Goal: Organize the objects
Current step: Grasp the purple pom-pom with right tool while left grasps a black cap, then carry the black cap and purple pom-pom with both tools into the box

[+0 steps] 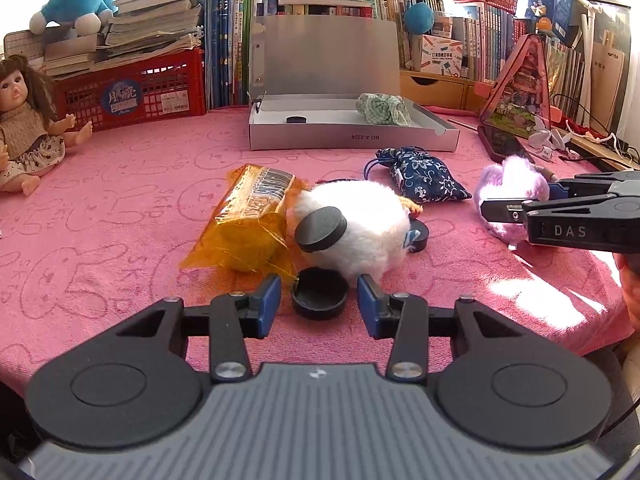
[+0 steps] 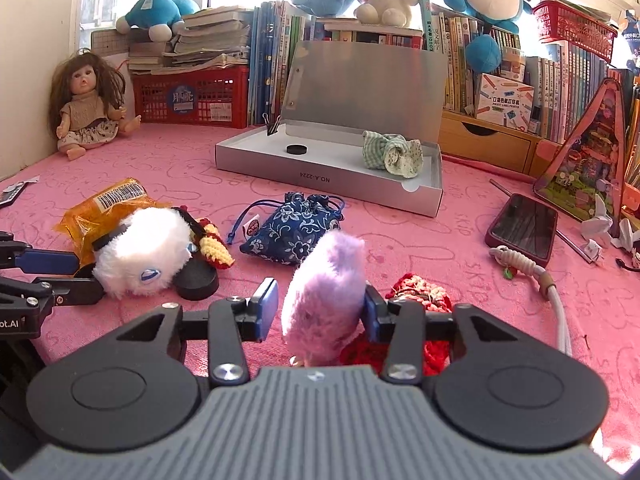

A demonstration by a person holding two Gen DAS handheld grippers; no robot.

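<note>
A black disc (image 1: 319, 298) lies on the pink cloth between the open fingers of my left gripper (image 1: 318, 300). Behind it a white fluffy toy (image 1: 360, 224) carries another black disc (image 1: 321, 229), with a third disc (image 1: 420, 236) at its right. My right gripper (image 2: 320, 308) is open around a purple fluffy toy (image 2: 324, 304), whose right side touches the right finger. An open silver box (image 1: 352, 136) at the back holds a black disc (image 1: 296, 119) and a green checked cloth (image 1: 384, 108). The box also shows in the right wrist view (image 2: 320, 178).
An orange snack packet (image 1: 248, 220) lies left of the white toy. A blue floral pouch (image 1: 420, 176) lies behind it. A phone (image 2: 522, 228), a red knitted item (image 2: 420, 288) and a white cord (image 2: 556, 300) are at the right. A doll (image 1: 24, 128) sits far left.
</note>
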